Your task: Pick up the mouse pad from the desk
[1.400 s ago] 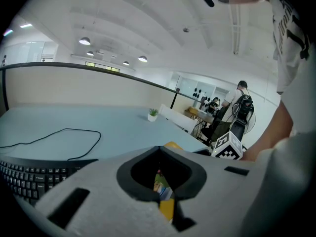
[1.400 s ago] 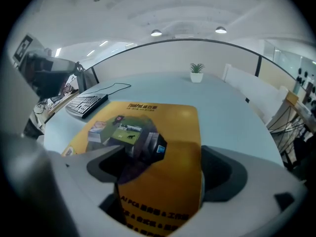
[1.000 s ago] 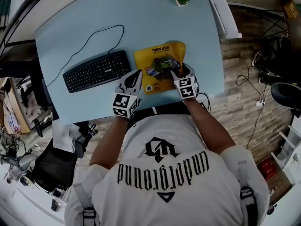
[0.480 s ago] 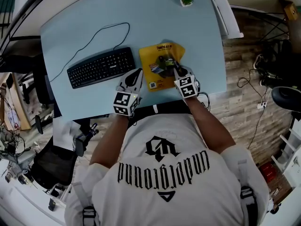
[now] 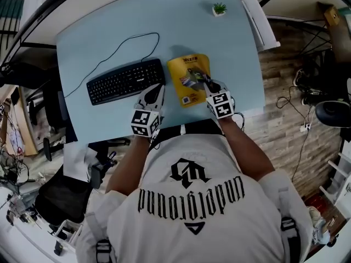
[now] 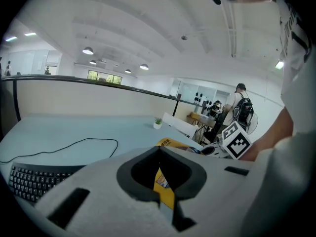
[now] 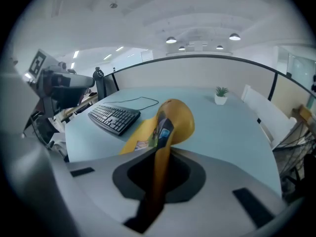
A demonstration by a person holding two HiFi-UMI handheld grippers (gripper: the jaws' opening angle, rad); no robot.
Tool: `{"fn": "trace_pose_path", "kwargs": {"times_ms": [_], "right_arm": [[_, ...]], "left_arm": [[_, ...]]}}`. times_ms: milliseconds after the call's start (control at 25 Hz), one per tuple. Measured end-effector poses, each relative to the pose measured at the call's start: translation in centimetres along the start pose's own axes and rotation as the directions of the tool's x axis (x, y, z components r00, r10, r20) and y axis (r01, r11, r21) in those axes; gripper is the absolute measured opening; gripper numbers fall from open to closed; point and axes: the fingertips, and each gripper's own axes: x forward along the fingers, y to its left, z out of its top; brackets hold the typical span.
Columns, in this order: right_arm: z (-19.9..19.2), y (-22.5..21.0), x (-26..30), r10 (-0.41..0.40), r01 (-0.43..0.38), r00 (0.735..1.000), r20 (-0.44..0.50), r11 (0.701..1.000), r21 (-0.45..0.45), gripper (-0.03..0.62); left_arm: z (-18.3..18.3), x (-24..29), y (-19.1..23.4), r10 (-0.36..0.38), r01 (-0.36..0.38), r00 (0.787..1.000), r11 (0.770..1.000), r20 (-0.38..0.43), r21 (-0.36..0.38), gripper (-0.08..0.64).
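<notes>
The yellow mouse pad (image 5: 185,73) lies right of the keyboard on the pale blue desk (image 5: 109,37). Its right side is raised and curls over. My right gripper (image 5: 205,84) is shut on that right edge. In the right gripper view the pad (image 7: 176,116) rises out of the shut right gripper (image 7: 160,154) and bends over at the top. My left gripper (image 5: 159,87) hovers just left of the pad's near corner, apart from it. In the left gripper view the left gripper (image 6: 158,149) has its tips together, and the pad (image 6: 165,184) shows only through the slit behind them.
A black keyboard (image 5: 126,81) with its cable (image 5: 120,44) lies left of the pad. A small potted plant (image 5: 219,8) stands at the far right of the desk. A white panel (image 5: 256,18) runs along the desk's right edge. The near desk edge is just under both grippers.
The right gripper's jaws have closed on the pad's right edge and risen with it, so the pad, flat before, now curls and looks narrower. The left gripper has lifted slightly.
</notes>
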Motion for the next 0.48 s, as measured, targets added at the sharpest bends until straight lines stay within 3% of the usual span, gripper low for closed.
{"fn": "trace_pose_path", "kwargs": {"times_ms": [200, 480], "right_arm": [[1.9, 2.7, -2.1, 0.001, -0.001, 0.999, 0.043, 1.000, -0.002, 0.021], [4.6, 5.3, -5.3, -0.023, 0.016, 0.993, 0.118, 0.998, 0.062, 0.021]], "left_arm": [[1.0, -2.1, 0.0, -0.021, 0.021, 0.999, 1.000, 0.033, 0.009, 0.008], [2.3, -4.4, 0.3, -0.065, 0.064, 0.996, 0.997, 0.064, 0.032, 0.008]]}}
